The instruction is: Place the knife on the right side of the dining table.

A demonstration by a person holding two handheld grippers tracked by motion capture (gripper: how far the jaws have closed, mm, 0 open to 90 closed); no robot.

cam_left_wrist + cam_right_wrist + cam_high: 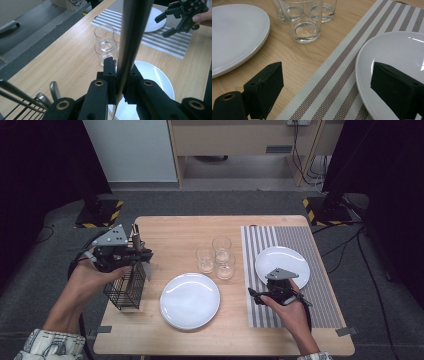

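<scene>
Left hand-held gripper point(122, 75) clamped on dark-handled utensil point(132, 32) above black wire caddy point(126, 287) at bench left; more cutlery point(53, 90) inside caddy. Right hand-held gripper point(324, 92) agape, empty, over striped mat point(342, 75).

Utensil point(132, 37) in left claw point(120, 75): top end cut off by frame, type can't tell; its tip hides behind claw.

The high view looks down and forward over the table point(165, 227). Each gripper view sits close behind its own jaws, low over the wood; all three share the glasses point(216, 256).
</scene>
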